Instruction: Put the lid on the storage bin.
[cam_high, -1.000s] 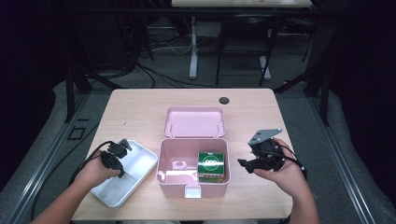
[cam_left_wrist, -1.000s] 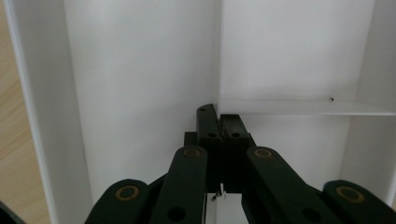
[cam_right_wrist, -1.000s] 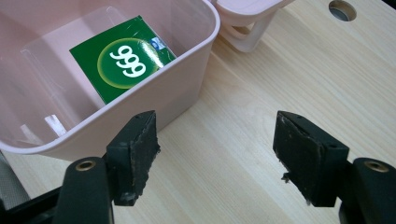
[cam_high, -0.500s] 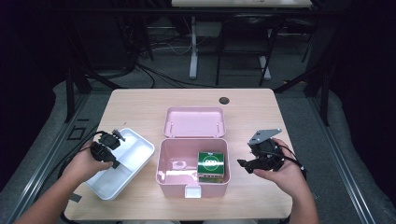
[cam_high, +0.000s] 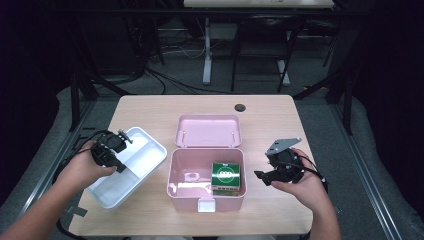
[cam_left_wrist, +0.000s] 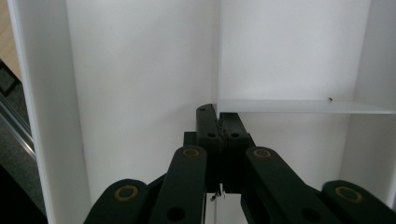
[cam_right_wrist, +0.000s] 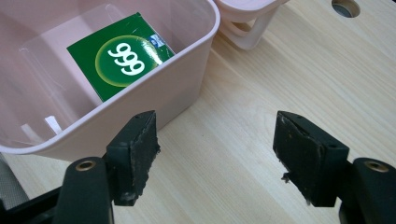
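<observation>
- From above I see the whole table (cam_high: 150, 107): a white tray (cam_high: 145, 155) on the left, a pink box (cam_high: 181, 172) in the middle with its lid (cam_high: 208, 131) lying behind it, and my right claw (cam_high: 265, 176) off to the side.
- My left claw (cam_high: 119, 150) sits over the tray's near-left part. Its own camera shows what the high view cannot: the jaws pinched tight on the thin white divider (cam_left_wrist: 299, 106) inside the tray (cam_left_wrist: 140, 70).
- The tray's compartments look bare white.
- The box holds a green packet (cam_high: 227, 175) in its right half; my right claw's camera reads "999" on the packet (cam_right_wrist: 119, 56).
- My right claw (cam_right_wrist: 217, 151) stands wide apart with bare wood between its jaws, just beside the box wall (cam_right_wrist: 154, 100), holding nothing.
</observation>
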